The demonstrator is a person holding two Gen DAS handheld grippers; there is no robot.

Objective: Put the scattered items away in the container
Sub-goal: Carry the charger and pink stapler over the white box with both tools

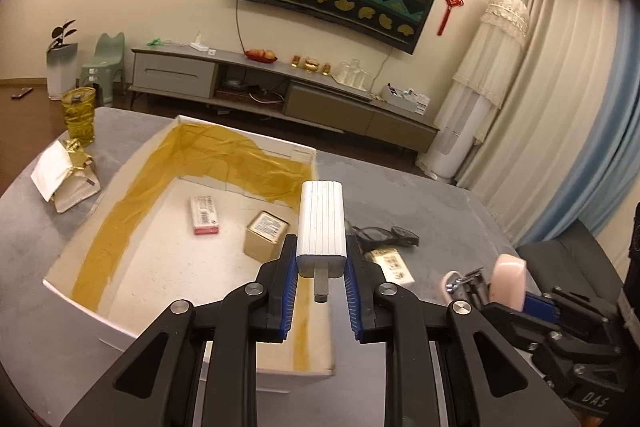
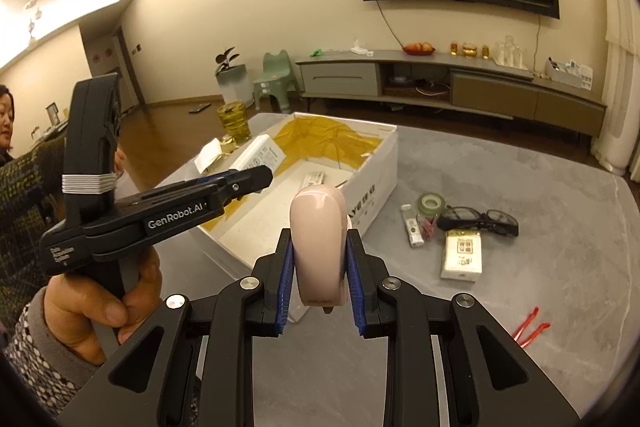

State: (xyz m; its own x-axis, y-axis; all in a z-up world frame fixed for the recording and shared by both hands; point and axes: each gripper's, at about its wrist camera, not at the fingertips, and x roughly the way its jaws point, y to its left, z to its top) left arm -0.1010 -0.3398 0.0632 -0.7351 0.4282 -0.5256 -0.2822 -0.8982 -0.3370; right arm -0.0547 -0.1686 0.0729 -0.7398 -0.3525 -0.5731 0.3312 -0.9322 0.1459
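Charger (image 1: 321,227) clamped in our left tool (image 1: 321,267) over box (image 1: 80,301); right tool (image 2: 318,267) grips pink stapler (image 2: 318,243) above desk (image 2: 540,211).

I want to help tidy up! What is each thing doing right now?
Left gripper: shut on charger, above box.
Right gripper: shut on stapler.
Box: open, holding a few items.
Glasses: folded, on table.
Tape: on table.
Tissues: flat on table.
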